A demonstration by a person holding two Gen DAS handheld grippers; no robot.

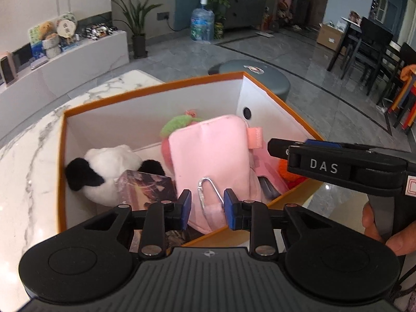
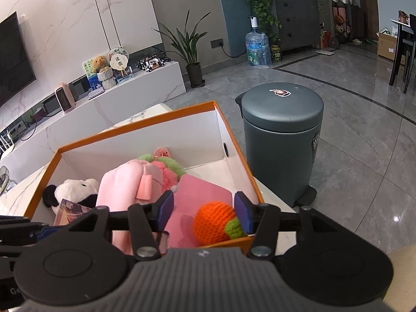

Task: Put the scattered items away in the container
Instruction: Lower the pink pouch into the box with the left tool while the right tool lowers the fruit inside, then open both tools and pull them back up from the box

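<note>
An orange-rimmed white box [image 1: 156, 88] [image 2: 145, 127] sits on a marble table. Inside lie a panda plush [image 1: 104, 171] [image 2: 72, 189], a pink pouch [image 1: 213, 156] [image 2: 122, 184] with a silver carabiner [image 1: 210, 192], a shiny card box [image 1: 148, 189], a pink-and-green plush [image 2: 166, 169] and an orange crocheted fruit [image 2: 215, 221]. My left gripper [image 1: 206, 208] is open above the pouch's lower end, its jaws either side of the carabiner. My right gripper [image 2: 204, 210] is open over the box's near right corner, beside the orange fruit; it also shows in the left wrist view [image 1: 338, 166].
A grey pedal bin [image 2: 280, 135] stands on the floor just right of the table. A white TV bench [image 2: 117, 109] with toys runs along the far wall. A potted plant [image 2: 192, 52] and a water bottle [image 2: 257, 49] stand behind. Dark dining chairs [image 1: 371, 52] are far right.
</note>
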